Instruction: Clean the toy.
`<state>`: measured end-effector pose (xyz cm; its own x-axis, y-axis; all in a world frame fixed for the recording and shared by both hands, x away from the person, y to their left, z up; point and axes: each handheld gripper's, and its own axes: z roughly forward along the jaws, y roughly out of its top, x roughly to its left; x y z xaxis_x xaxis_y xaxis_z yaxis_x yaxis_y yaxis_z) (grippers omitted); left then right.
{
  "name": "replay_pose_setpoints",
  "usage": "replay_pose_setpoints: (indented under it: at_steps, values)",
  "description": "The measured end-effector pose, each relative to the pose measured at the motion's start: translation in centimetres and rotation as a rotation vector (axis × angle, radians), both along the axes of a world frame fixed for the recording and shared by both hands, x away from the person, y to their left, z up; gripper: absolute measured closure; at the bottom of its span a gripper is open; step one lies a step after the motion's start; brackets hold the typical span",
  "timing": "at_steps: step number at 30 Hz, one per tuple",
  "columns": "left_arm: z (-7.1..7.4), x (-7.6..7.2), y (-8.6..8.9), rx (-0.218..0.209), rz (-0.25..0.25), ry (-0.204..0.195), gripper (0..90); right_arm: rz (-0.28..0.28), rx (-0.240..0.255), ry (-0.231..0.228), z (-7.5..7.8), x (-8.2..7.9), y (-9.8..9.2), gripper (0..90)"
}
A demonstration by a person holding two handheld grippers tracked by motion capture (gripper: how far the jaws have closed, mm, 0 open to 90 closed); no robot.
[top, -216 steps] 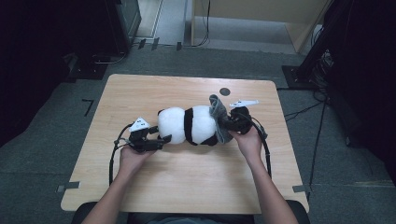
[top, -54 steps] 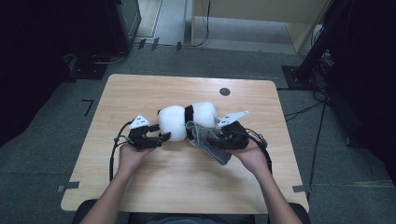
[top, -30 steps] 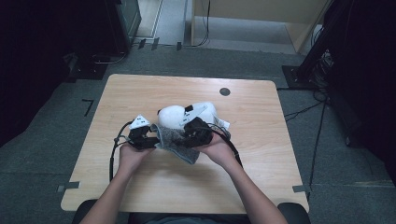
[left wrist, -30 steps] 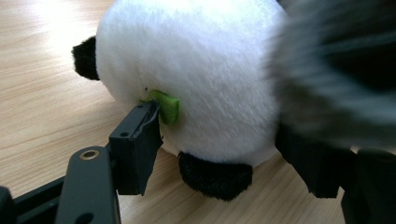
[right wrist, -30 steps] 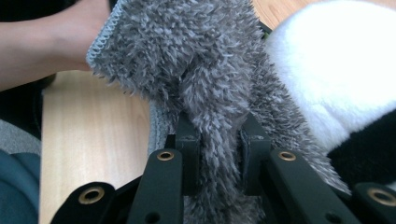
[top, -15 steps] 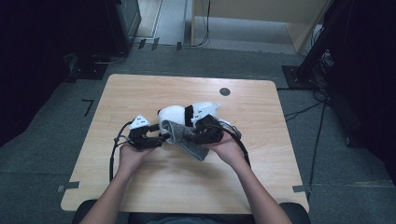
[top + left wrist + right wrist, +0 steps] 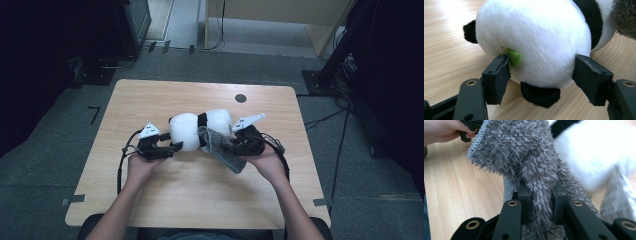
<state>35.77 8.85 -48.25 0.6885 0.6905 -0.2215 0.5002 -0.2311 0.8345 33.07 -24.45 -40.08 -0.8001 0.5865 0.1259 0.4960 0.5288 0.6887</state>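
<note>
A plush panda (image 7: 192, 131) lies on its side in the middle of the wooden table (image 7: 200, 200). My left gripper (image 7: 175, 146) has its jaws on both sides of the white head (image 7: 536, 37). One pad presses by a small green patch (image 7: 514, 58), and the other touches the opposite side. A shaggy grey cloth (image 7: 220, 147) drapes from the panda's body down to the table. My right gripper (image 7: 231, 146) is shut on a fold of that cloth (image 7: 524, 150), just right of the panda's body (image 7: 586, 152).
A black round mark (image 7: 240, 98) sits near the table's far edge. Cables trail from both grippers over the tabletop. Dark equipment and stands surround the table. The hand that holds the left gripper (image 7: 444, 130) is at the top left of the right gripper view.
My right gripper has moved to the right along the panda, dragging the grey cloth with it. The left gripper and the panda's head have stayed put.
</note>
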Motion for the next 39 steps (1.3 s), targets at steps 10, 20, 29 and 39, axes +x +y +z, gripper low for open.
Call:
replay_pose_setpoints:
  at_steps: [10, 20, 29, 39]
  values:
    - [0.0, 0.0, 0.0, 0.002, 0.0, -0.001, 30.2, 0.045, 0.006, 0.009, 0.3, -0.8, 0.2, 74.6]
    - [0.2, 0.1, 0.0, -0.001, -0.002, 0.012, 31.7, 0.175, -0.062, 0.052, -1.6, -1.2, 4.8, 74.6]
    - [0.3, 0.1, -0.1, 0.003, -0.001, 0.014, 32.6, 0.265, -0.123, 0.113, -3.7, -0.7, 8.4, 74.6]
    - [0.3, 0.1, -0.1, 0.011, -0.001, 0.01, 32.2, 0.217, -0.163, 0.092, -4.9, 1.0, 9.7, 74.5]
